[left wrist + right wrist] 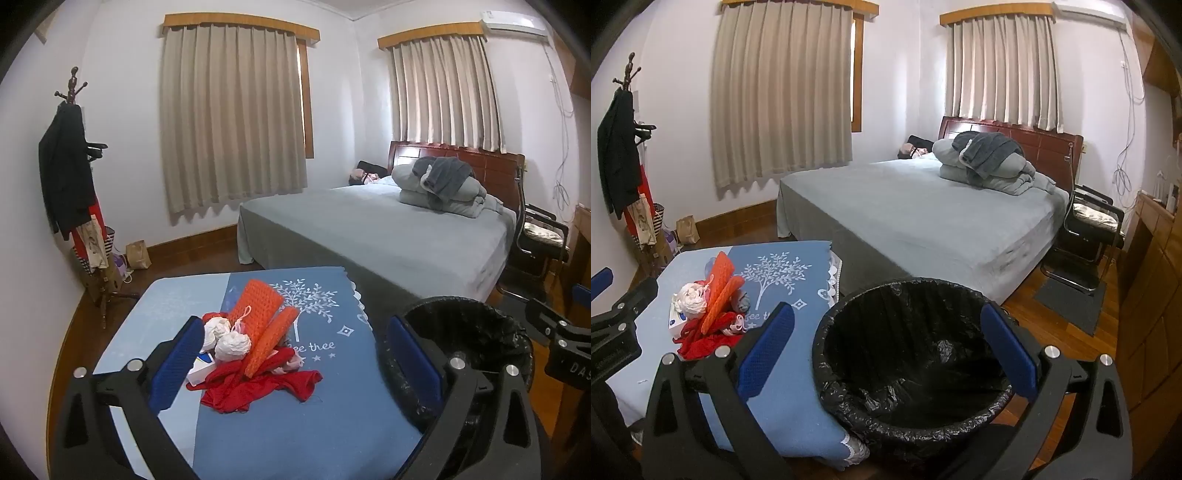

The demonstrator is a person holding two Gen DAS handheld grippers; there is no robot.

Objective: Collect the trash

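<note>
A pile of trash lies on the blue-clothed table [332, 406]: two orange mesh pieces [258, 317], white crumpled balls [232, 347], red netting [258, 384] and a small white-and-blue box [201, 369]. My left gripper [295, 365] stands open over the table, the pile just inside its left finger. A bin lined with a black bag [908, 354] stands on the floor to the right of the table. My right gripper [886, 354] hangs open above the bin, empty. The same pile [709, 314] shows at the left of the right wrist view.
A large bed [923, 214] with folded grey bedding stands behind the table and bin. A coat rack [70, 177] with clothes fills the left corner, a paper bag [138, 254] on the floor beside it. A black chair [1089, 229] and wooden cabinets [1152, 295] line the right.
</note>
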